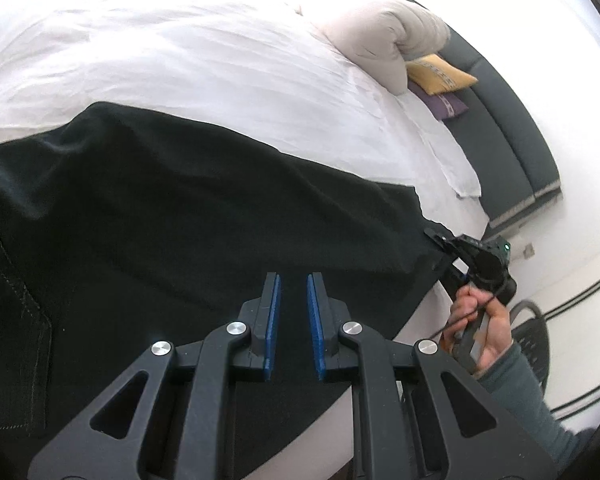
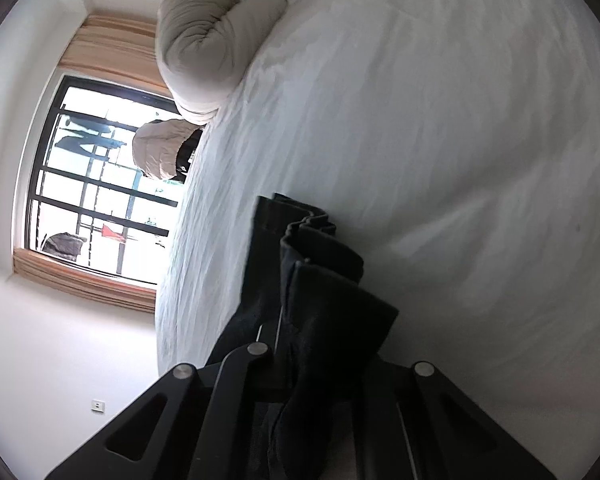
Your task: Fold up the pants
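Black pants (image 1: pixel 172 208) lie spread across the white bed sheet (image 1: pixel 180 52), with a stitched back pocket at the left. My left gripper (image 1: pixel 293 280) hovers over the pants near the bed's front edge. Its blue pads (image 1: pixel 273 320) are drawn in to a narrow gap, and I see no fabric pinched between them. At the right end of the pants, my right gripper (image 1: pixel 436 237) clamps the leg hems, held by a hand (image 1: pixel 480 320) in a grey-green sleeve. In the right wrist view the bunched hems (image 2: pixel 320 280) hide the fingers of the right gripper (image 2: pixel 296 320), shut on the pants.
A rolled beige duvet (image 1: pixel 384 36) lies at the head of the bed, with a yellow cushion (image 1: pixel 440 74) and a purple cushion (image 1: pixel 446 104) beside it. A dark headboard (image 1: pixel 512 140) runs behind. A black chair (image 1: pixel 536 336) stands on the floor. A barred window (image 2: pixel 100 180) faces the bed.
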`<act>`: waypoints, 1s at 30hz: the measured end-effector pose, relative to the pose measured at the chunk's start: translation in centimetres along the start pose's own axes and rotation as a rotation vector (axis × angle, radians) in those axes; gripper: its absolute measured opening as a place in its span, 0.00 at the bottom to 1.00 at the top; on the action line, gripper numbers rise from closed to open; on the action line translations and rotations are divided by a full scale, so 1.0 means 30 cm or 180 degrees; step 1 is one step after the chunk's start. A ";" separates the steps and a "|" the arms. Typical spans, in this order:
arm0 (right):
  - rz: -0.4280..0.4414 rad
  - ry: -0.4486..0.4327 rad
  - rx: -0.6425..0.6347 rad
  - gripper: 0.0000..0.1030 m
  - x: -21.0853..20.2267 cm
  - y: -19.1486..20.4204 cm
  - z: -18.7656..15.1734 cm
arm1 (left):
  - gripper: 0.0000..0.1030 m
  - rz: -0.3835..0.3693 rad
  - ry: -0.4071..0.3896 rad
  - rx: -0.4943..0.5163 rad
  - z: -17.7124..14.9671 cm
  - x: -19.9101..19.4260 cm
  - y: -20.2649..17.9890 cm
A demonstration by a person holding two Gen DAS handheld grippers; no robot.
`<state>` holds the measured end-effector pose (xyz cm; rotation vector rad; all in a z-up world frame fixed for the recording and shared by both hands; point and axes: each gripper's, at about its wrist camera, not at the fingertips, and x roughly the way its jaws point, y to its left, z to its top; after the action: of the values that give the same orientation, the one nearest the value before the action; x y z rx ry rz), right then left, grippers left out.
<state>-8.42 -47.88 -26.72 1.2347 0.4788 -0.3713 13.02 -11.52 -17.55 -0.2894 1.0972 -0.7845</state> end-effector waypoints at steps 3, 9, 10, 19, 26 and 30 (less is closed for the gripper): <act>-0.0119 -0.0044 -0.0514 0.07 -0.010 0.128 -0.032 | 0.13 0.0007 -0.0037 -0.0089 0.018 -0.006 0.033; -0.0290 0.0399 -0.3174 0.07 0.040 0.582 -0.440 | 0.13 -0.0071 -0.0063 -0.0433 0.051 -0.021 0.115; -0.0303 0.0545 -0.3768 0.07 0.055 0.626 -0.578 | 0.13 -0.0114 -0.0087 -0.0469 0.053 -0.029 0.126; -0.0551 0.0678 -0.4606 0.07 0.113 0.619 -0.847 | 0.74 -0.0455 -0.0040 -0.0975 0.022 -0.037 0.221; -0.0585 0.0430 -0.4958 0.07 0.066 0.645 -0.905 | 0.75 -0.0814 0.0169 -0.1325 0.057 0.053 0.224; -0.0563 0.0364 -0.5127 0.07 0.054 0.649 -0.949 | 0.75 -0.0996 0.0203 -0.1514 0.087 0.090 0.243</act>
<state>-1.16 -14.98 -19.12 -0.3556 0.7403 0.0188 19.00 -8.70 -22.38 -0.8580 1.3109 -0.8032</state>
